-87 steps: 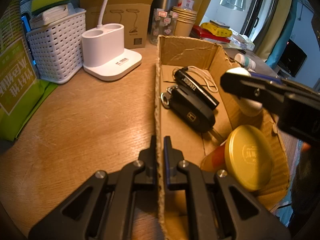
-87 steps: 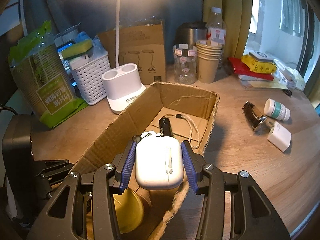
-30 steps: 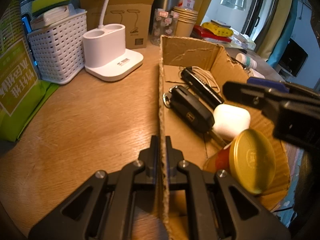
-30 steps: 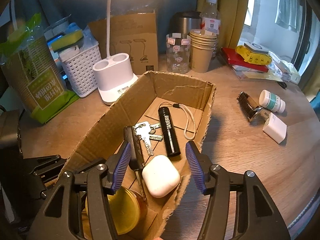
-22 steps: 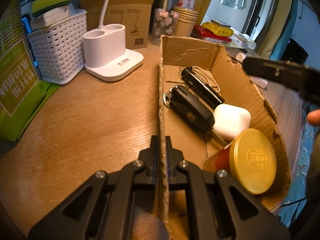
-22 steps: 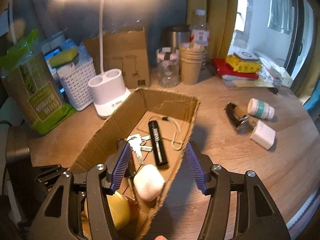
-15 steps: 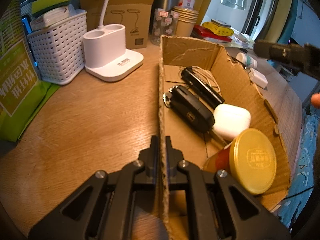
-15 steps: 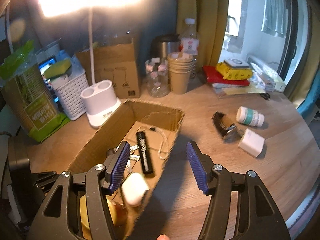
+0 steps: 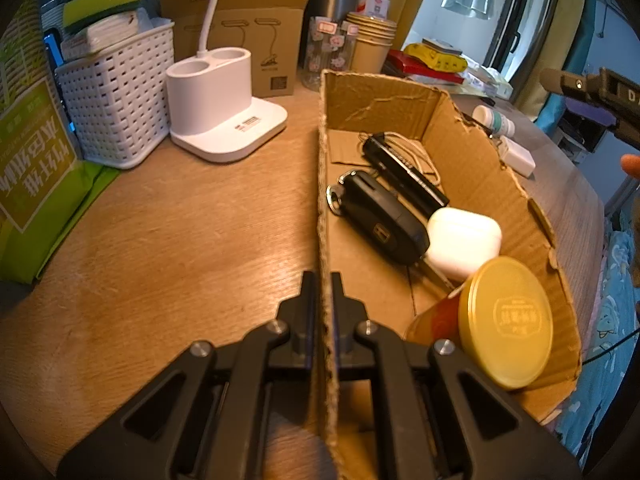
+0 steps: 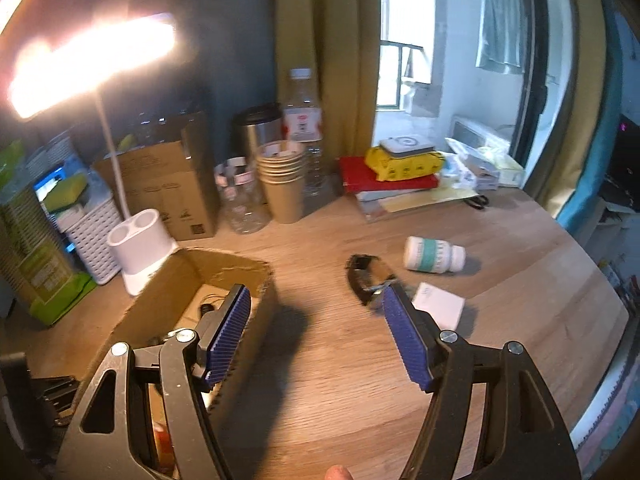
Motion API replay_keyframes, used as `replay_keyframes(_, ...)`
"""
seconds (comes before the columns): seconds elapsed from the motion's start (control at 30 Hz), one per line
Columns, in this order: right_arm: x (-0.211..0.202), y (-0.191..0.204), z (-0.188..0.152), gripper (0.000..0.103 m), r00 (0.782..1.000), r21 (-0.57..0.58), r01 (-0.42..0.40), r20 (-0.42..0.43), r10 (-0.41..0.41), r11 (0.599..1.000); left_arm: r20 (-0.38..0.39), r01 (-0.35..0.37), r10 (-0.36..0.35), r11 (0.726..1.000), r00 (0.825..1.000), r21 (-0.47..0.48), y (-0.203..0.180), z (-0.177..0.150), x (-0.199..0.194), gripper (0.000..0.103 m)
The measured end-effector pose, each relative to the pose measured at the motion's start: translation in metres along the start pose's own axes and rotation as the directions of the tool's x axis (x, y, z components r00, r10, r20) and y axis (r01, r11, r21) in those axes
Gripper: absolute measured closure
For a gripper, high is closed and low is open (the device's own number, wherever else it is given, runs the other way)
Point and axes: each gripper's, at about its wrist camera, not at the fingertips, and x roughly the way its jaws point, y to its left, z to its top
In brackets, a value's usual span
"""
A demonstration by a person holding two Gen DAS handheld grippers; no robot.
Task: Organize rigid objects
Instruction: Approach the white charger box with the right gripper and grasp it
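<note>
case (image 9: 464, 238) now dropped in box (image 9: 472, 168) | our right tongs (image 10: 316, 336) empty, just widening, swung toward table (image 10: 320, 360) bottle (image 10: 434, 254) | left tongs (image 9: 322, 300) clamp box wall

Corrugated cardboard box (image 9: 472, 152); glossy white plastic earbud case (image 9: 464, 240); wood-grain table (image 9: 160, 240).

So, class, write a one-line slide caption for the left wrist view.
Left gripper clamps the cardboard box wall; inside lie a flashlight, car key, white earbud case and gold-lidded jar.
</note>
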Motion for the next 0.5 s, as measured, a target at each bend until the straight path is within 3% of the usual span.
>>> replay_keyframes(0.5, 0.018, -0.042, -0.006, 0.031, 0.998, 0.06, 0.054, -0.016, -0.053, 0.997, -0.001, -0.002, 0.002, 1.0, 1.0, 0.001, 0.0, 0.0, 0.001, 0.096)
